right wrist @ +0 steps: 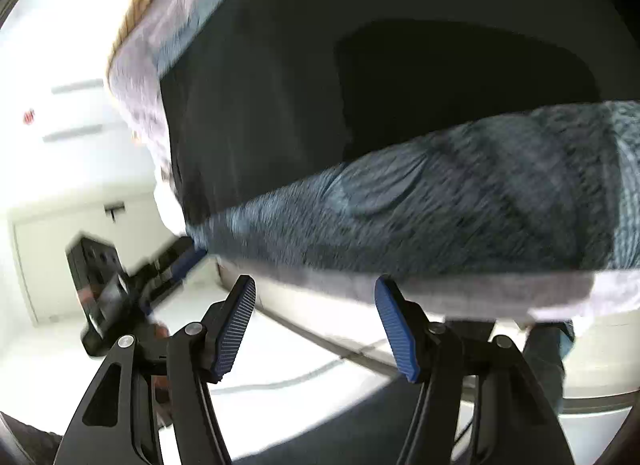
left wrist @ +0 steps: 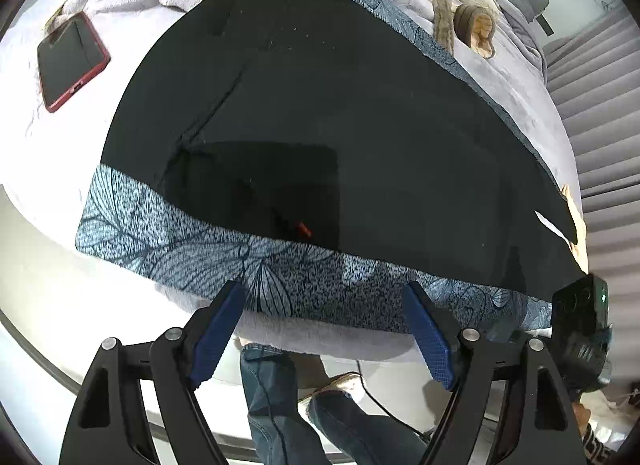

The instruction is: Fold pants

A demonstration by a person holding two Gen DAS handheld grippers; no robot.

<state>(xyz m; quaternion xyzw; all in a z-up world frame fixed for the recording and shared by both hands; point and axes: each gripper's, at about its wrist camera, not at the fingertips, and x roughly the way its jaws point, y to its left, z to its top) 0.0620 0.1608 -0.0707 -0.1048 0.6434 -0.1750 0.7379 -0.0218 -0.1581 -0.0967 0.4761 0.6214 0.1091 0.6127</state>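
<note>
We're hovering both tools off the near edge of the bed (left wrist: 132,305), nothing in either one yet. Left hand-held gripper (left wrist: 326,331) is spread wide and empty at the bottom of the left view. Right hand-held gripper (right wrist: 316,325) is likewise spread and empty at the bottom of the right view. That right view is smeared with motion blur, so detail there is poor.

The pants (left wrist: 320,125) are lying flat across the bed, filling the centre of the left view. They're black, with a patterned blue band (left wrist: 192,249) along the near edge and another running up the upper right side. Looks like they're already laid out in a broad panel, so we're judging the next step as a pinch on that near band, then a fold away from us.

Risks we're watching:
- Red phone (left wrist: 72,61) is sitting on the bed in the upper left of the frame, near the pants but apart from them. Dragging cloth that way could shove it or bury it.
- Plush toy (left wrist: 456,13) in the upper right is lying just beside the far band; a fold thrown that way could land on it and bunch up.
- The blanket is fuzzy and soft. Pads biting too deep would be grabbing blanket with the pants.
- Black on black is hiding the layer edges, so we could be pinching one layer only.
</note>
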